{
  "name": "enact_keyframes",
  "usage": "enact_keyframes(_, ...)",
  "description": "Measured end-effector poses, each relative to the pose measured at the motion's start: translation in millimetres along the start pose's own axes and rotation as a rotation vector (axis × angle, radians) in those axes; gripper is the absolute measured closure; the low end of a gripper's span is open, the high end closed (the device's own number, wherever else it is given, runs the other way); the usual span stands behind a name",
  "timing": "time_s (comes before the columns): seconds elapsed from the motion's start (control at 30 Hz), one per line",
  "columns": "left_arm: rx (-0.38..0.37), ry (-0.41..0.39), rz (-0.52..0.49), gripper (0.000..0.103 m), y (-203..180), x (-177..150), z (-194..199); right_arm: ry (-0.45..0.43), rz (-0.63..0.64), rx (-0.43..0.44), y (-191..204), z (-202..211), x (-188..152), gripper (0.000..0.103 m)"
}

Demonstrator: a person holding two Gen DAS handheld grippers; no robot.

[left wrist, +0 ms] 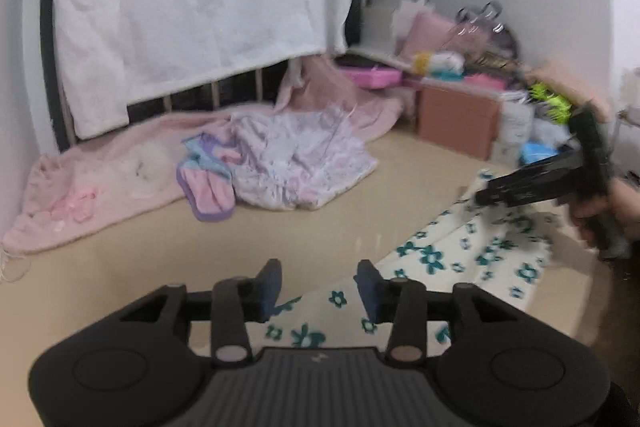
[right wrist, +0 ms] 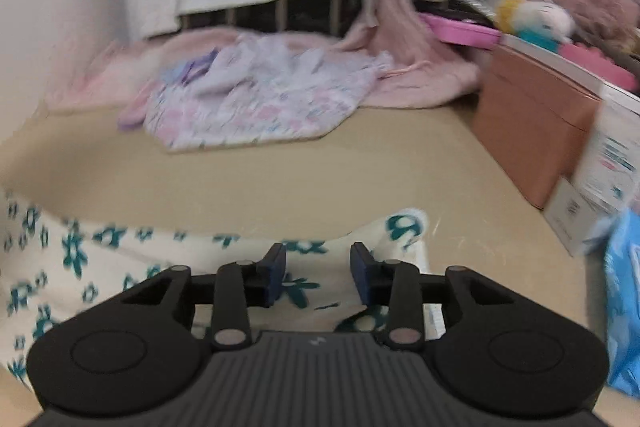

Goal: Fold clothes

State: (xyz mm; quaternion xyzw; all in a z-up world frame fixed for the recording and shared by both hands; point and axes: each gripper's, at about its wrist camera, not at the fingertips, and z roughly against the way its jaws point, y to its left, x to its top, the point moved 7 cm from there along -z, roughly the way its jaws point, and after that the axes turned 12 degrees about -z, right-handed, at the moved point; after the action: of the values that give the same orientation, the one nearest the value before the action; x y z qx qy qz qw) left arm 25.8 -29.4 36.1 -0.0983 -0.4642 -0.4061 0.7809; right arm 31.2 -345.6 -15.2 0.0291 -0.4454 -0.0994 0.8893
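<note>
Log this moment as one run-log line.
task: fold clothes | left hand-held gripper: open, empty | right hand-held gripper: open, empty | white garment with teal flowers: lying on beige surface under both | pastel clothes pile: untouched

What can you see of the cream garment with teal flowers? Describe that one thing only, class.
The cream garment with teal flowers is soft, thin-looking fabric printed with large and small teal blossoms. It lies spread but wrinkled on the tan surface, nearest the cameras, apart from the pastel clothes heap. Both grippers stand over it with open jaws; neither visibly pinches it.
</note>
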Motion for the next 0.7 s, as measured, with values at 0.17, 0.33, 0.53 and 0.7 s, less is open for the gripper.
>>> enact_keyframes(0.17,-0.011,0.053,-0.054,0.082,-24,-29,-22,0.005,0.14,0.096,23,12,8,0.065)
enact_keyframes(0.33,-0.006,0.049,0.025,0.082,-16,-51,-21,0.186,0.443,0.323,96,-26,-5,0.065)
enact_keyframes(0.53,0.004,0.016,0.089,0.082,-12,-60,-15,0.177,0.395,0.197,96,-57,10,0.103)
enact_keyframes(0.7,-0.004,0.033,0.089,0.081,-10,-58,-16,0.135,0.328,0.368,104,-33,11,0.096)
